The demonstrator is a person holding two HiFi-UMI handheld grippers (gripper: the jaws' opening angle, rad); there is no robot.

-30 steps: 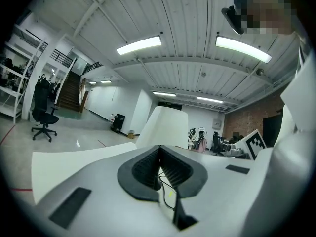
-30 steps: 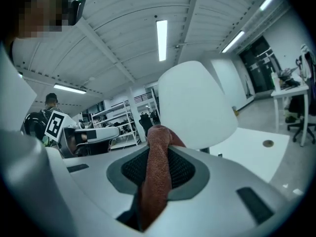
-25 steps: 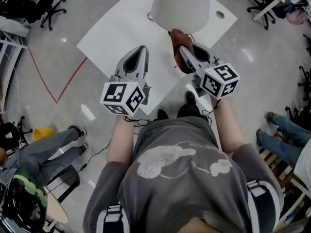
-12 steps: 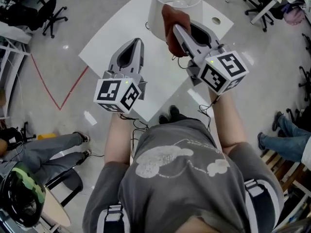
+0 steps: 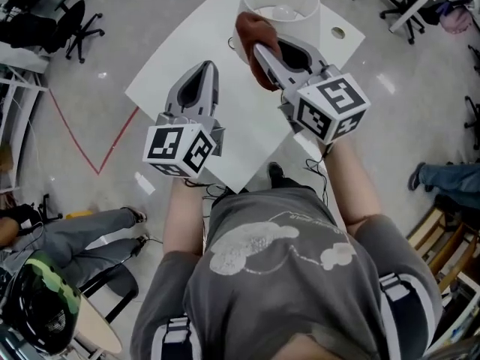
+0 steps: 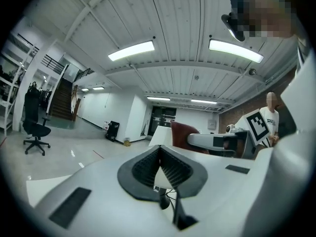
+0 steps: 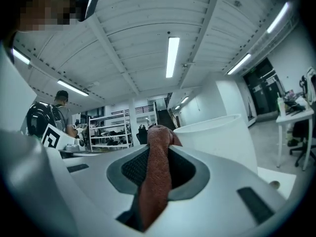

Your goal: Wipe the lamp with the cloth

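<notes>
Nearest the person: the marker cubes (image 5: 182, 150) carried only black-and-white square patterns. No brand, label or legible word showed anywhere. The pale print on the grey shirt (image 5: 277, 253) read as shapes, not letters.

Left gripper (image 5: 205, 72): jaws pressed together on nothing. It hung over the white table (image 5: 172, 51) on the near-left side of the lamp, and its place against the lamp was little altered over the last second.

Right gripper (image 5: 268, 49): jaws clamped on the reddish-brown terry cloth (image 5: 251, 34). One fold bunched past the tips and the rest trailed down between the pads.

Change noted: a second ago the cloth sat short of the lamp, below the near rim. Half a second ago it lay over the near wall. Now it stood at the near-left edge of the white drum-shaped lamp shade (image 5: 289, 2), up by the top rim. Could not tell whether it touched or was just beside.

Judgement: the approach looks complete and wiping is only beginning, so no part of the shade counts as wiped.

Beyond the lamp, to its right: a small round hole (image 5: 339, 32) in the table.
</notes>
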